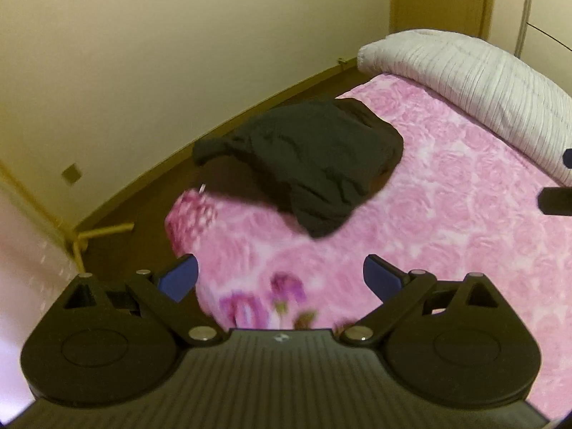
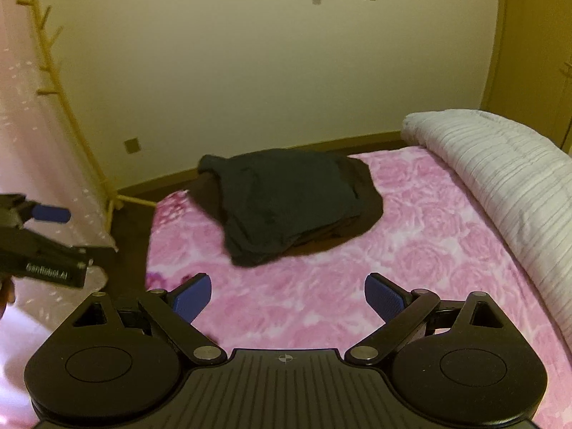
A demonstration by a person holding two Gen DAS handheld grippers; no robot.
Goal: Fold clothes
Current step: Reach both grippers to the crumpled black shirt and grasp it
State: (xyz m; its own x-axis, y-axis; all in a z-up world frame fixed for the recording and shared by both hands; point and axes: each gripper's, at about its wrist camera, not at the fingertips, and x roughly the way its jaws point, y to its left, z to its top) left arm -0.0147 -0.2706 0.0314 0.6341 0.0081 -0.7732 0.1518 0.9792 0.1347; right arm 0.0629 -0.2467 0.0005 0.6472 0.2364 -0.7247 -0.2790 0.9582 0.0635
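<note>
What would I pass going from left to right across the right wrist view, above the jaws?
Left gripper → wooden coat rack → dark clothes → white quilt.

Matt dark cloth garments, plush pink rose-textured blanket, ribbed white quilt, matt black plastic claw
</note>
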